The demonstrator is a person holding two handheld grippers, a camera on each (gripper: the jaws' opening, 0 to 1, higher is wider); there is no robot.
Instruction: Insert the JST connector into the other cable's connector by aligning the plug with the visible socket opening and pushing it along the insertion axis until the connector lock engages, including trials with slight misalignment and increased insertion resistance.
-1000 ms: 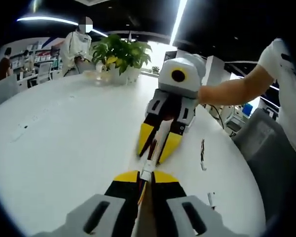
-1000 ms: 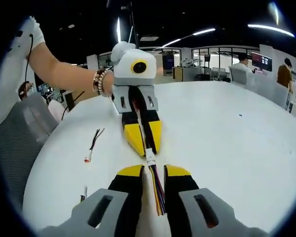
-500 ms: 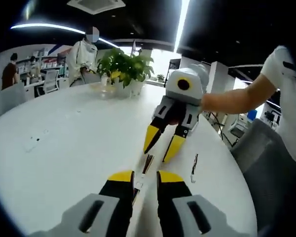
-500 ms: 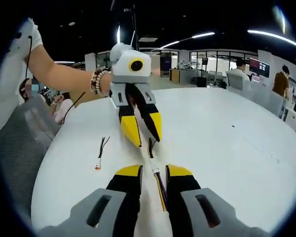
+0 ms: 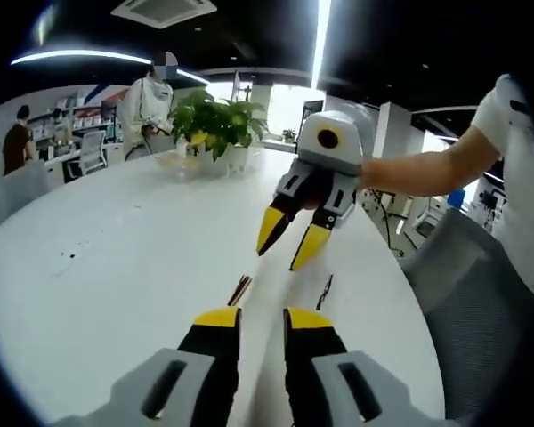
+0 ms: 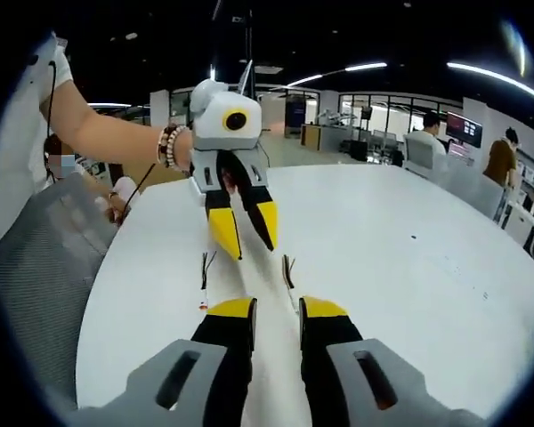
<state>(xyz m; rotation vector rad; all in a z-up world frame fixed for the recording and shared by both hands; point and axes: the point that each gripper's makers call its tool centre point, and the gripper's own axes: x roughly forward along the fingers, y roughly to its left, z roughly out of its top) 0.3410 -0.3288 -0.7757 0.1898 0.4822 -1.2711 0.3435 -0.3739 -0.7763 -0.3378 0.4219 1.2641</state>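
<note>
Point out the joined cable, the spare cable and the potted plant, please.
joined cable [image 6: 287, 269]: right gripper view, on its dark wires.
spare cable [image 6: 204, 269]: right gripper view, mid-length of the wires.
potted plant [image 5: 215, 124]: left gripper view, on the leaves.

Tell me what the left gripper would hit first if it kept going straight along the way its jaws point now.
Probably the right gripper, which hangs directly ahead with its yellow-tipped jaws open, facing the left gripper. The cable lies lower, on the white table, likely beneath that line, though depth is hard to judge.

We cannot tell whether the cables [image 5: 240, 289] on the desk [image 5: 116, 258] are mated; their connectors are too small. Our right tongs [image 6: 277, 309] hide one cable's [image 6: 288, 269] near end.
</note>
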